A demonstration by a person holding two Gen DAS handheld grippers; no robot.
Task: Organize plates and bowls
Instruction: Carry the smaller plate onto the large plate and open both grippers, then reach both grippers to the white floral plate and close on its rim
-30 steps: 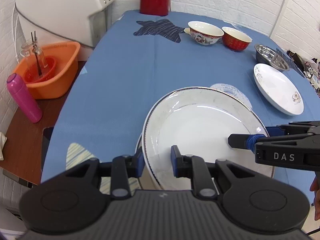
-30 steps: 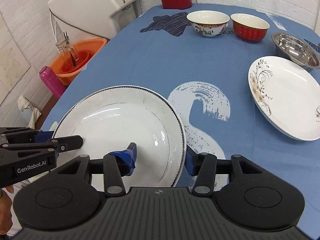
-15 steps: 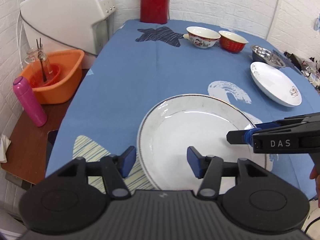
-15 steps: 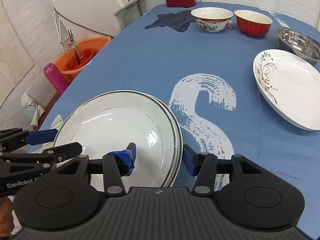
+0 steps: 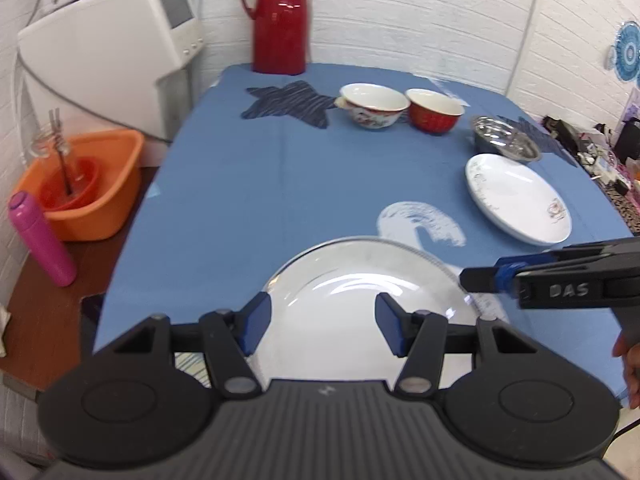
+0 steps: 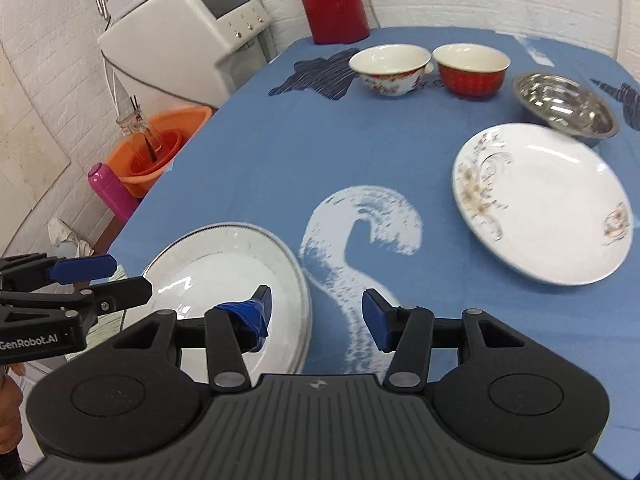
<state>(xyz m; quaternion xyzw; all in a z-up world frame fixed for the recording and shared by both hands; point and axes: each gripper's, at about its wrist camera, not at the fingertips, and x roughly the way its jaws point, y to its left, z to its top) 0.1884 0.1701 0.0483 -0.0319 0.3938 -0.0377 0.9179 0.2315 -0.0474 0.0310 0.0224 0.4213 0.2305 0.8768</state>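
A stack of white plates (image 5: pixel 360 280) with dark-beaded rims lies at the near edge of the blue tablecloth, and also shows as the plate stack (image 6: pixel 228 264) in the right wrist view. My left gripper (image 5: pixel 323 326) hovers open over its near rim, holding nothing. My right gripper (image 6: pixel 316 314) is open and empty above the stack's right edge. A floral plate (image 6: pixel 540 204) lies to the right. Behind it sit a steel bowl (image 6: pixel 564 104), a red bowl (image 6: pixel 472 68) and a white patterned bowl (image 6: pixel 390 66).
A red thermos (image 5: pixel 280 20) stands at the table's far end beside a white appliance (image 5: pixel 112 60). On a lower shelf to the left are an orange basin (image 5: pixel 80 192) and a pink bottle (image 5: pixel 40 240). Cluttered small items (image 5: pixel 592 148) sit at the far right.
The left gripper let go of the top plate's rim and opened. The plate now rests flat on the stack. Both grippers have drawn back and risen.
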